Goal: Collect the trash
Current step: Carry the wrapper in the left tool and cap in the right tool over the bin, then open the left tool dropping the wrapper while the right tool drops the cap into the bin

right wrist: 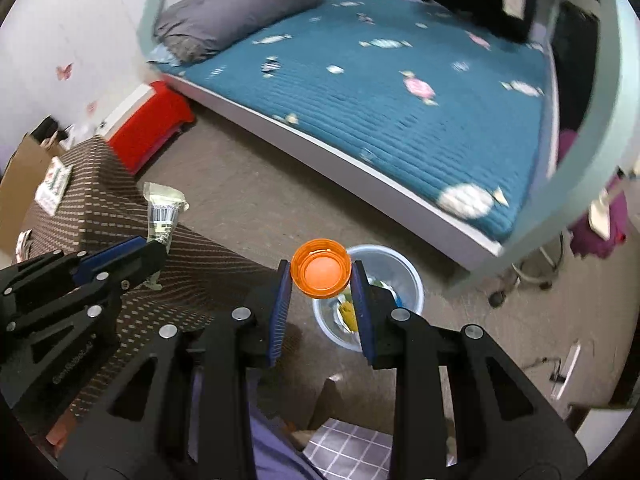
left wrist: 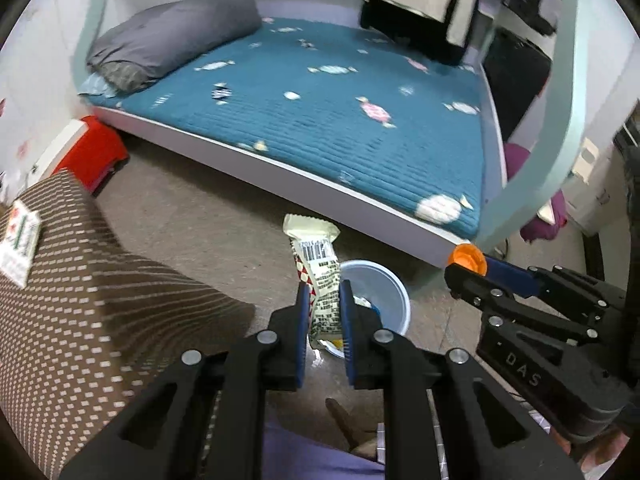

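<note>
My left gripper (left wrist: pixel 323 292) is shut on a cream snack wrapper (left wrist: pixel 316 268) with a barcode, held upright above the pale blue trash bin (left wrist: pixel 394 296) on the floor. My right gripper (right wrist: pixel 320 276) is shut on an orange bottle cap (right wrist: pixel 320 266), held over the same bin (right wrist: pixel 408 284), which holds several scraps. The right gripper with the cap (left wrist: pixel 467 258) shows at the right of the left wrist view. The left gripper with the wrapper (right wrist: pixel 162 216) shows at the left of the right wrist view.
A brown dotted table (left wrist: pixel 100 304) stands at the left with a small card (left wrist: pixel 20 240) on it. A bed with a blue quilt (left wrist: pixel 340 120) and a grey pillow (left wrist: pixel 176 36) lies ahead. A red box (left wrist: pixel 96 152) sits by the wall. Beige carpet (left wrist: pixel 208 216) surrounds the bin.
</note>
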Available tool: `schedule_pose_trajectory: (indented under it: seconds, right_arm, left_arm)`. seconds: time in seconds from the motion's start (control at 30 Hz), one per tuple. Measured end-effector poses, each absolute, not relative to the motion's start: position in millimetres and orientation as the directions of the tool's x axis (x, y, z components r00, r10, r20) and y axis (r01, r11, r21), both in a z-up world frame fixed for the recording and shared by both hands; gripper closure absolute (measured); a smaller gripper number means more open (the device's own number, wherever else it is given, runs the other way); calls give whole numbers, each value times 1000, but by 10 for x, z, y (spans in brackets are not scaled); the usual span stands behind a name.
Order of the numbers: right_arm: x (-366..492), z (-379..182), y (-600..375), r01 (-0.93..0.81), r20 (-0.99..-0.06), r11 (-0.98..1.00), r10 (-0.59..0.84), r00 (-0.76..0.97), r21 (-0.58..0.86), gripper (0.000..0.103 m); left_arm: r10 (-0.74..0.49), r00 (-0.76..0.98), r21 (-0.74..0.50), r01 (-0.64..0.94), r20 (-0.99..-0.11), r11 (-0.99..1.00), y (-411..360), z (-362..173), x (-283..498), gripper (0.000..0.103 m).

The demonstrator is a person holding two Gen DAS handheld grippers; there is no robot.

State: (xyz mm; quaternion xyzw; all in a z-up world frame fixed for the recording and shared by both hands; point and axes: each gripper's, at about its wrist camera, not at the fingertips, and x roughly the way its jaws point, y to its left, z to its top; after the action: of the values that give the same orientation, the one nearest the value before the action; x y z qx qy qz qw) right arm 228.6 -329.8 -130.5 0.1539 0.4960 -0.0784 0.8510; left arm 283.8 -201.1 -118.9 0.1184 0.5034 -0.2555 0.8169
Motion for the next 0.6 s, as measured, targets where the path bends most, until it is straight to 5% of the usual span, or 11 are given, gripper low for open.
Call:
schedule_pose_trajectory:
  seconds: [0.23, 0.3, 0.33, 0.37, 0.6]
  right_arm:
    - [2054, -1601, -3755, 406, -897, 896, -23, 441, 177, 73]
    - [2003, -1657, -3843, 431, -902, 885, -31, 430, 174, 73]
    - [1983, -1681, -3887, 442, -905, 880, -33, 424, 175, 73]
    - [1967, -1708, -3928, 454, -908, 874, -34, 418, 176, 73]
    - [2005, -1788, -3955, 458, -916, 873, -33, 399, 168, 73]
  left_arm:
    - [-298, 308, -54, 608, -904, 792, -2452, -1470, 2712, 85]
    - [-314, 316, -50, 628, -895, 776, -2582, -1527, 2686, 67]
    - [-309, 308, -50, 631, -900, 774, -2624, -1566, 2695, 32]
    - [-314, 319, -50, 627, -894, 778, -2652, -1591, 2697, 25]
    - [-262, 329, -17, 595, -907, 804, -2567, -1711, 2810, 25]
